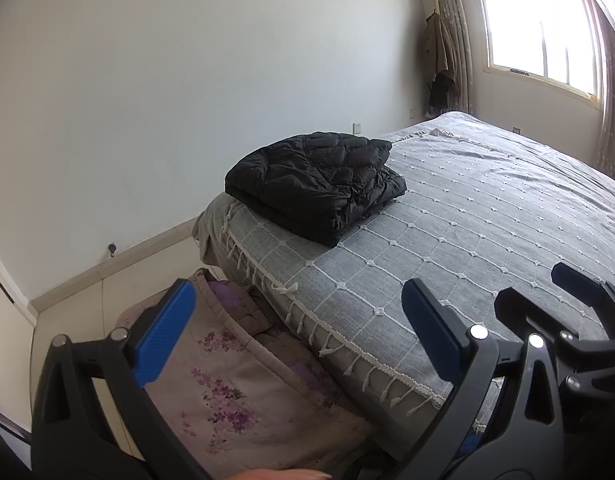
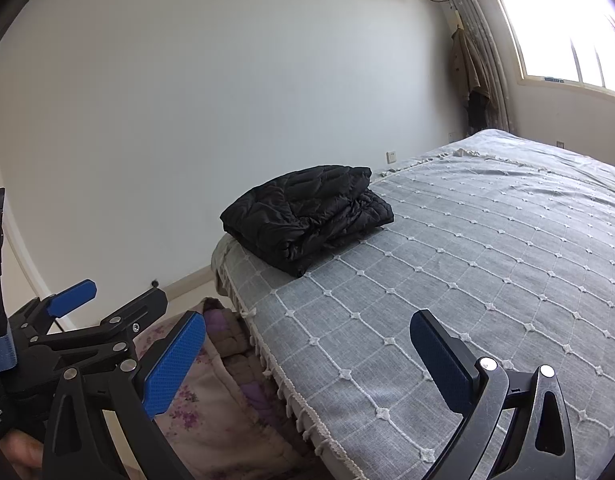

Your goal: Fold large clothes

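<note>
A black quilted jacket lies folded in a compact stack on the near left corner of the bed; it also shows in the right wrist view. My left gripper is open and empty, well short of the jacket, over the bed's fringed edge. My right gripper is open and empty, also back from the jacket above the grey bedspread. The right gripper shows at the lower right of the left wrist view, and the left gripper at the lower left of the right wrist view.
A floral quilt hangs below the bed's edge beside the floor. A white wall runs along the left. A window with curtains and hanging clothes is at the far end.
</note>
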Available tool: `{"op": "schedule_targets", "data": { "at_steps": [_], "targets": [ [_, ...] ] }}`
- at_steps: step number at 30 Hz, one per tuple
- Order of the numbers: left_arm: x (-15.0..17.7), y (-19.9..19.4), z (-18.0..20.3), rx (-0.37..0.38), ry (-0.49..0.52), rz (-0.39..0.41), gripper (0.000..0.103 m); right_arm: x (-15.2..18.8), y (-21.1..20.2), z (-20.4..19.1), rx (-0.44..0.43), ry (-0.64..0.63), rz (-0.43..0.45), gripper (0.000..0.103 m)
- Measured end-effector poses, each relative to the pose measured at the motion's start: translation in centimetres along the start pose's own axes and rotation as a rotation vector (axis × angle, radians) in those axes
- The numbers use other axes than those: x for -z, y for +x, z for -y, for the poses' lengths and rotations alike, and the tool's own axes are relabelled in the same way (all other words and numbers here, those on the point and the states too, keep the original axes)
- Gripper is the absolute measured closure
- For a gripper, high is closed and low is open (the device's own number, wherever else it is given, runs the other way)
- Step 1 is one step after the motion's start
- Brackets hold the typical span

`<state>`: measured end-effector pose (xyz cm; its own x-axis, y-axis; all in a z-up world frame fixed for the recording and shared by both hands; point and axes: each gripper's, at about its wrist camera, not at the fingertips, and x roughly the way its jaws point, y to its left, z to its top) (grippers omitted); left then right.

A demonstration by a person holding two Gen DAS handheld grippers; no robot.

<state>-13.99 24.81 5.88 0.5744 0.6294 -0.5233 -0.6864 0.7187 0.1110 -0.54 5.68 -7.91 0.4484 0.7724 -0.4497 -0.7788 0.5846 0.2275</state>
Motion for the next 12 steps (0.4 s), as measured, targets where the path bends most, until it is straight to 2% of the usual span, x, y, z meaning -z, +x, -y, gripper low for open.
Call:
{"op": "schedule_targets", "data": {
  "at_steps": [12],
  "targets": [
    [-0.05,0.29,-0.02,0.003,0.000,-0.014,0.001,0.00,0.17,-0.01,0.000,0.006,0.000,0.000]
  ]
}}
